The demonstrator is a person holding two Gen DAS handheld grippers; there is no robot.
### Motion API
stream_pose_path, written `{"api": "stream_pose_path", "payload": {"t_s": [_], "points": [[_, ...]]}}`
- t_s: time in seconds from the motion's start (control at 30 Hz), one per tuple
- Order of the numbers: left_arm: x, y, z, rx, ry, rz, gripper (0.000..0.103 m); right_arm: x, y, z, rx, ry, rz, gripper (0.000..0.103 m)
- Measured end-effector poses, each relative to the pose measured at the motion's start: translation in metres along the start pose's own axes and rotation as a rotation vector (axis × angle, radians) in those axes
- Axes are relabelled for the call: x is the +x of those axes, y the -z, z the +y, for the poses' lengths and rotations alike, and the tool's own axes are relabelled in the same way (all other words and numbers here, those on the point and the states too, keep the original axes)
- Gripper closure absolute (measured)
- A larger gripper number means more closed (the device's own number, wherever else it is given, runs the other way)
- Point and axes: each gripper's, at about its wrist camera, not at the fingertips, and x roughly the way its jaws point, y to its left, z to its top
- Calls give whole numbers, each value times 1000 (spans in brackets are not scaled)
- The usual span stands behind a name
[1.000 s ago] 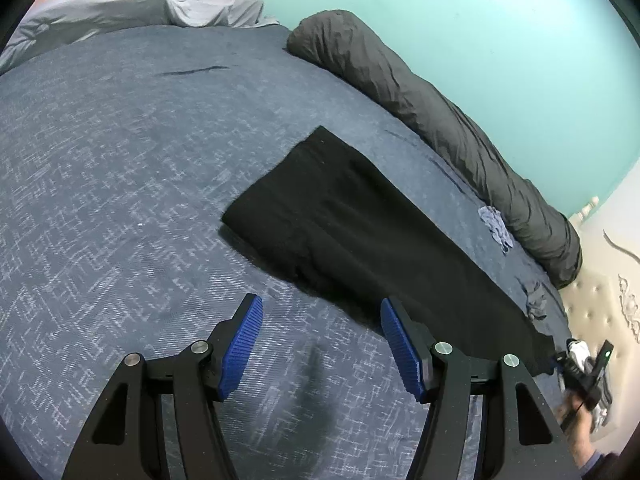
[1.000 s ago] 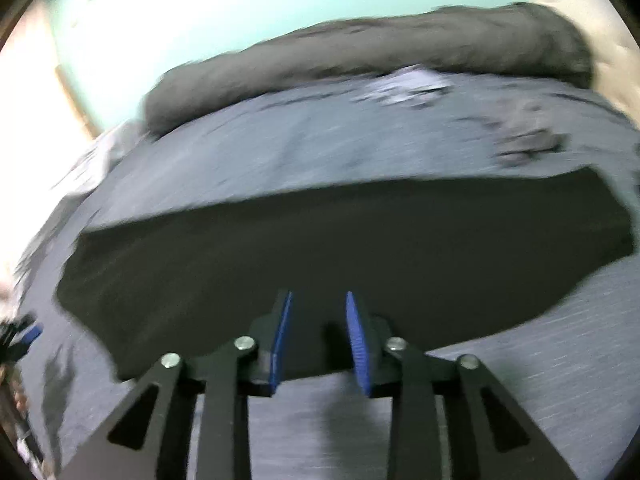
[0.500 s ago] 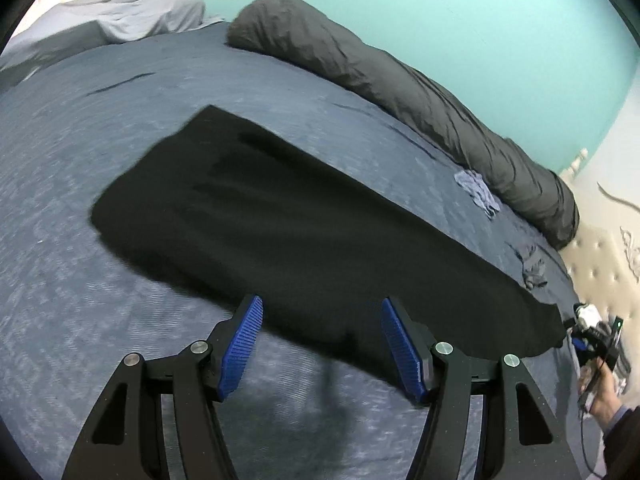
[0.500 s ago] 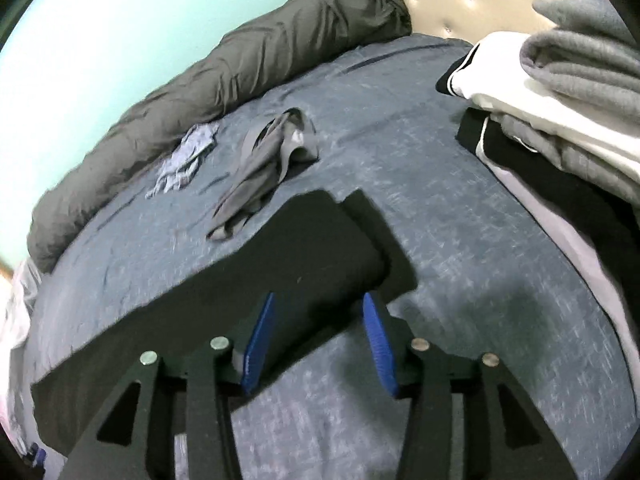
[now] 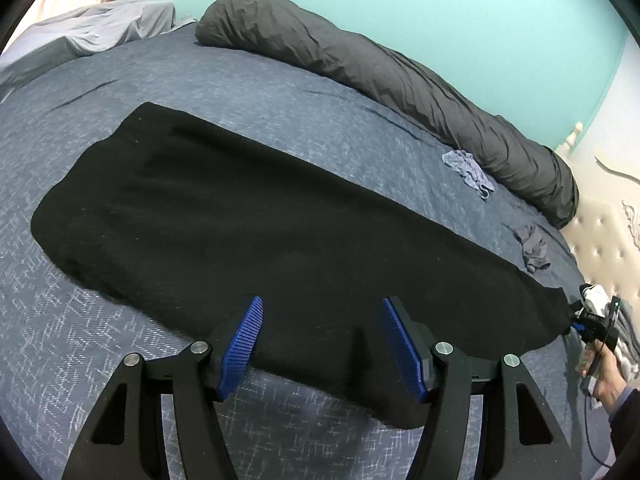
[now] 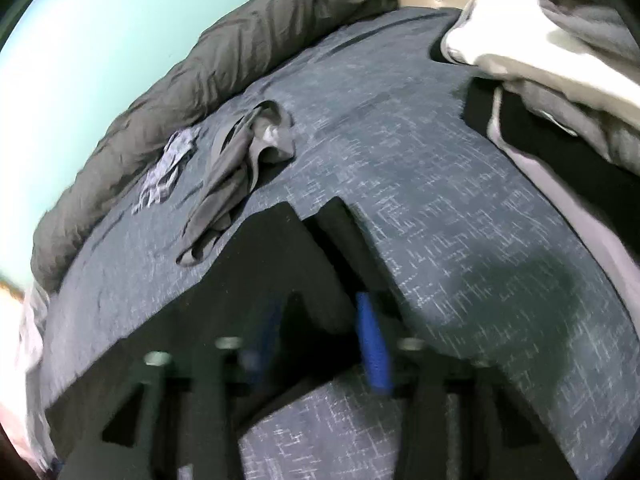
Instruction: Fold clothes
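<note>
A long black garment (image 5: 260,216) lies flat on the blue-grey bed cover (image 5: 100,80), running from the left to the far right. My left gripper (image 5: 322,308) is open just above the garment's near edge, about halfway along it, its blue pads apart with cloth under them. In the right wrist view, which is blurred, the garment's narrow end (image 6: 280,264) sits between the spread fingers of my right gripper (image 6: 320,304). The left wrist view shows the right gripper (image 5: 592,320) at that far end, held by a person's hand (image 5: 600,376).
A rolled dark grey duvet (image 5: 380,68) lines the teal wall. A small pale blue cloth (image 5: 468,168) and a crumpled grey garment (image 6: 240,168) lie beyond the black one. Stacked folded clothes (image 6: 560,60) sit by the padded headboard (image 5: 600,236). Light grey bedding (image 5: 92,32) lies far left.
My left gripper moved in over the black garment's near edge. My right gripper swung from the garment's middle to its narrow end, and the end now sits between its fingers.
</note>
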Motion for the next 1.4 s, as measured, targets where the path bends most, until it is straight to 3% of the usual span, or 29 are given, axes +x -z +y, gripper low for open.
{"api": "stream_pose_path", "payload": {"t_s": [0.07,0.23,0.4,0.47,0.53,0.6,0.67,0.7,0.97,1.1,1.13,1.17,1.27,1.4], "points": [[3,0,-3,5,0,3,37,-1,0,2,-32,14,-11,93],[4,2,-7,18,1,6,37,-23,-1,-1,-69,60,-109,97],[3,3,-8,24,2,7,37,-15,2,-5,-85,105,-63,96],[3,3,-8,25,2,7,37,-11,4,-7,-92,123,-44,88],[4,3,-9,27,1,8,37,-11,3,-7,-106,140,-41,87],[5,3,-10,28,1,8,37,-22,-5,1,-152,158,-106,81],[5,3,-10,29,0,8,37,-25,-16,9,-185,128,-121,64],[5,2,-11,30,0,9,37,-25,-22,13,-198,101,-118,61],[11,3,-16,45,-6,17,37,19,-41,47,-334,116,30,46],[15,3,-16,46,-11,23,37,43,-33,48,-371,164,109,46],[16,2,-17,48,-12,25,37,47,-31,49,-385,174,112,49],[17,2,-18,50,-13,26,37,48,-28,49,-395,171,104,66],[19,2,-18,59,-12,33,37,50,-24,51,-411,156,96,88],[20,1,-18,64,-13,35,37,45,-30,51,-388,161,60,92]]}}
